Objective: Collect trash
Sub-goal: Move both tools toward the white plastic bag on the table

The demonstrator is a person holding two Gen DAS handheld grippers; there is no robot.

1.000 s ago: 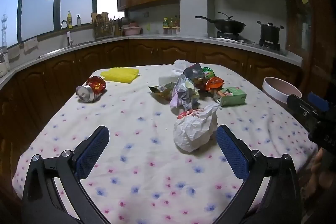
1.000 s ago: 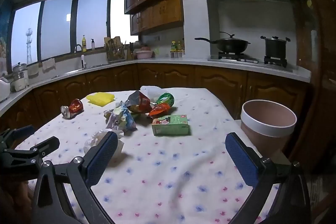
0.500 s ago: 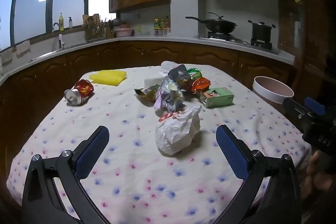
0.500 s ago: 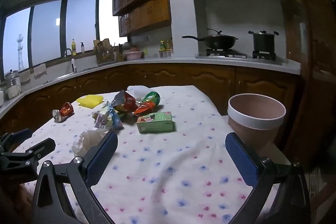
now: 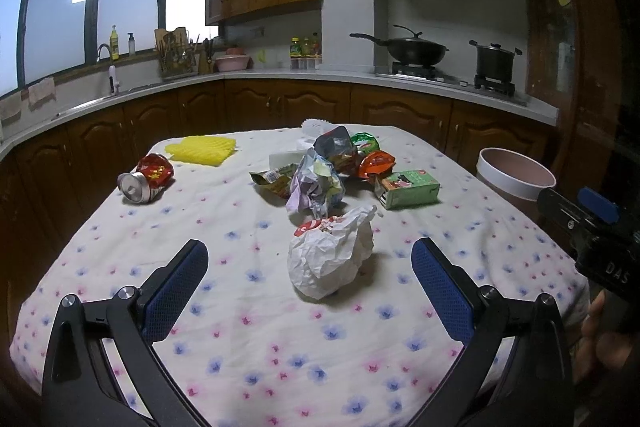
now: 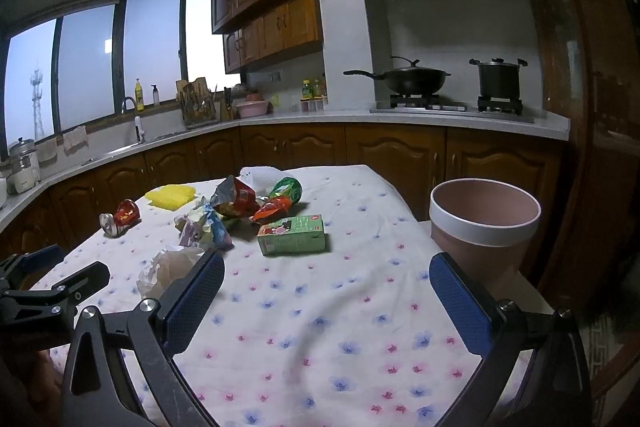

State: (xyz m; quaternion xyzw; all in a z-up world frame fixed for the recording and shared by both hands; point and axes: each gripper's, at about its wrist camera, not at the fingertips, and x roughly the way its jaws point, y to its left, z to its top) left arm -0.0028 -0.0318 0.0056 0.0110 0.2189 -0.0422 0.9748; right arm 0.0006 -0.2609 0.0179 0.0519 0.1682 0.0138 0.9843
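Note:
Trash lies on a floral tablecloth (image 5: 248, 307): a crumpled white paper bag (image 5: 330, 257), a crumpled colourful wrapper (image 5: 316, 185), a green carton (image 5: 410, 188), snack packets (image 5: 374, 163) and a crushed red can (image 5: 146, 178). My left gripper (image 5: 310, 287) is open and empty, just short of the white bag. My right gripper (image 6: 326, 299) is open and empty over the tablecloth (image 6: 320, 327); the carton (image 6: 291, 234) lies ahead of it and the bag (image 6: 168, 269) at its left finger. A pink bin (image 6: 484, 223) with a white rim stands off the table's right side.
A yellow cloth (image 5: 202, 149) lies at the table's far left. Wooden cabinets and a counter with a wok (image 5: 416, 51) and a pot (image 5: 495, 61) run behind. The bin also shows in the left wrist view (image 5: 516, 179), with the right gripper's body (image 5: 592, 227) beside it.
Both grippers have pulled back and risen a little, so the table and trash sit lower and farther in both views. Both stay open and empty. The trash has not moved.

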